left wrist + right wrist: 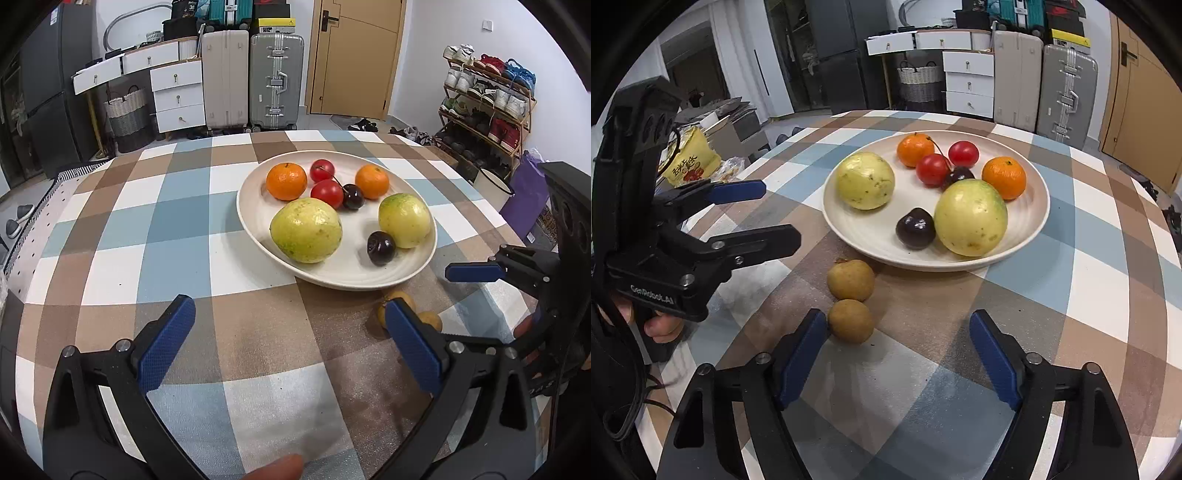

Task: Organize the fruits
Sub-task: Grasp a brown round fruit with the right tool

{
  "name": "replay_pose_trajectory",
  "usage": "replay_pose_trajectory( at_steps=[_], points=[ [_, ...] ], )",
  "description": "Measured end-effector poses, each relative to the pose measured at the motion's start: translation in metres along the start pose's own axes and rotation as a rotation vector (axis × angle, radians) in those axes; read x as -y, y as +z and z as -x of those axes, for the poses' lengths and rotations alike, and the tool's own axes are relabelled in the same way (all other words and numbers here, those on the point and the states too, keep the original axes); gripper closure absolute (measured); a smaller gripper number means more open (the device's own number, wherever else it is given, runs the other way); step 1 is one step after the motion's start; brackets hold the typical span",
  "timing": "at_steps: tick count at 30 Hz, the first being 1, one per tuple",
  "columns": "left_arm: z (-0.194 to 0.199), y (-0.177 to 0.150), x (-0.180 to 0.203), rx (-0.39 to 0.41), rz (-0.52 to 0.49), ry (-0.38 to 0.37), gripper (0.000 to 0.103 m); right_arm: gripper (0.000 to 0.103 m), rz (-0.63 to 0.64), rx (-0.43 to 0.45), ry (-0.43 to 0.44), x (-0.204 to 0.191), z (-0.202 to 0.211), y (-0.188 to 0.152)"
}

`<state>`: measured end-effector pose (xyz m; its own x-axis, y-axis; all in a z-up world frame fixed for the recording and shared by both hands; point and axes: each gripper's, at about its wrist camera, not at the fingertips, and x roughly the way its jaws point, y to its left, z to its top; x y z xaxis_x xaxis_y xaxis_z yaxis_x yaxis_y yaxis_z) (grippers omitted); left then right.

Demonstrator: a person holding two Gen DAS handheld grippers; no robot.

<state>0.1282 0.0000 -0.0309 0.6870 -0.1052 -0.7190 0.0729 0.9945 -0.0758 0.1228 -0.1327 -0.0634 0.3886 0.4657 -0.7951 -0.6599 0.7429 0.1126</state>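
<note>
The white plate (1039, 206) sits on the far half of the checked table (155, 236), with broad bare cloth to its left and near side; the table's far edge runs just behind it, toward suitcases (255, 81) and a shoe rack (487, 107). On the plate lie two guavas (864, 181), two oranges (1004, 177), two red cherry tomatoes (932, 170) and two dark cherries (915, 228). Two small brown longans (850, 279) lie on the cloth just outside the plate's near rim, one touching the other. The right wrist view shows both longans whole, and a yellow snack bag (689, 160) beyond the table's left edge; in the left wrist view the longans are half hidden behind a blue pad. The left claw (288, 332) hangs tilted down over bare cloth, wide, nothing between its pads, a fingertip (277, 469) showing at the bottom edge. The right claw (899, 341) points steeply down, fairly wide and holding nothing; its left pad (801, 358) is just beside the nearer longan, whether touching I cannot tell.
</note>
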Motion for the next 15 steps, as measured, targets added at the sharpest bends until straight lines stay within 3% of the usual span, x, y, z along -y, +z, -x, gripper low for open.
replay_pose_trajectory(
  at_steps=[6,11,15],
  points=[
    [-0.002,-0.001,0.000,-0.005,-0.003,-0.002,0.001,0.034,0.028,-0.011,0.009,-0.006,-0.003,-0.002],
    [-0.003,-0.001,0.001,-0.008,-0.004,-0.007,0.001,0.052,0.067,0.011,0.021,-0.013,-0.001,-0.002],
    [-0.004,-0.001,0.002,-0.007,-0.002,-0.008,0.001,0.073,0.103,0.035,0.040,-0.018,0.004,-0.002]
  ],
)
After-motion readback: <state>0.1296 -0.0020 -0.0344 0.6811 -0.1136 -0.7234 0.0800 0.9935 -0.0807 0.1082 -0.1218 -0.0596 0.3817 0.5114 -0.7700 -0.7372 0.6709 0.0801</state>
